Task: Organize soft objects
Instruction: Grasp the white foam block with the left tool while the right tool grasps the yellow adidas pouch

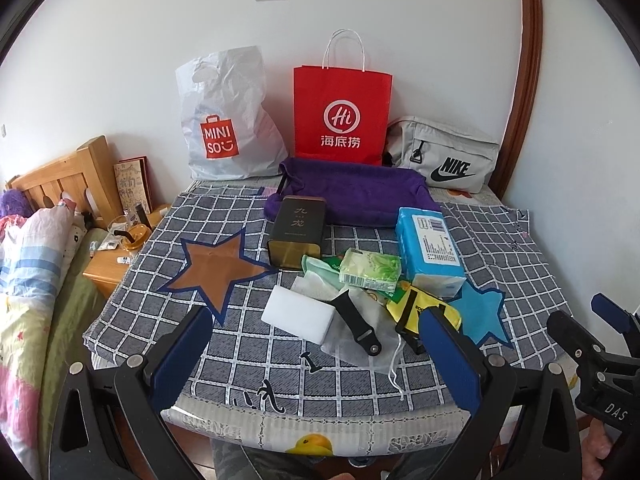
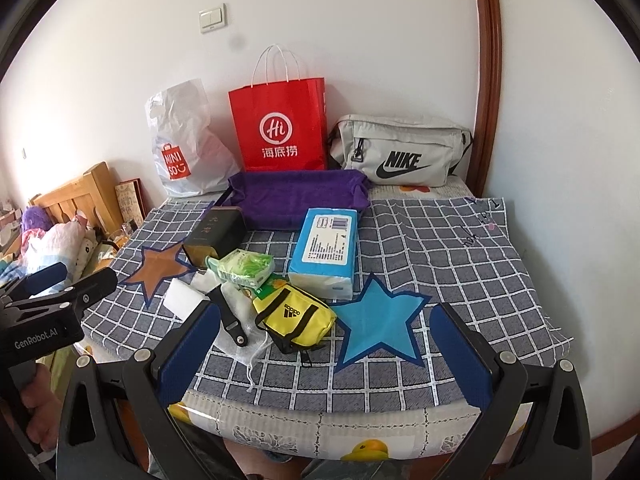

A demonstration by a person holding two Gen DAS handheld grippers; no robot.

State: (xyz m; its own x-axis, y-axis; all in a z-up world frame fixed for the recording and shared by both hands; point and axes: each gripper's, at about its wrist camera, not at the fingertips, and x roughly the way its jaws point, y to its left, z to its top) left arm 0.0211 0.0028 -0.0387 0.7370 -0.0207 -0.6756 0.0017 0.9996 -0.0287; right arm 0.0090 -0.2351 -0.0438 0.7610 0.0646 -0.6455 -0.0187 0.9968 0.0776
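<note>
The left gripper (image 1: 316, 354) is being held spread wide with nothing between its blue padded fingers (image 1: 182, 360), low over the near edge of the checked cloth (image 1: 500, 248); the pile of soft things is lying just beyond and between them. At the far left a flat brown paper star (image 1: 218, 268) is being shown on the cloth, apart from the pile. Next, a dark rectangular tin (image 1: 297, 232) is lying on its side, and in front of it a white foam block (image 1: 298, 316) is being touched by a black strap (image 1: 356, 328) that is resting on a thin white drawstring pouch (image 1: 374, 342). A glossy green tissue pack (image 1: 370, 270) is being propped over crumpled wipes, with a tall blue tissue pack (image 2: 326, 250) just beside it. A small yellow fabric bag (image 2: 298, 320) with black trim is lying below these, near the right gripper's left finger. A folded purple towel (image 2: 298, 198) is being seen behind the pile. A flat blue paper star (image 2: 378, 320) is lying directly ahead of the right gripper (image 2: 324, 360), which is likewise being held agape and empty. Against the wall a crinkled white plastic bag (image 1: 226, 120), a stiff red paper bag (image 1: 342, 114) and a grey waist bag (image 2: 402, 150) are standing.
</note>
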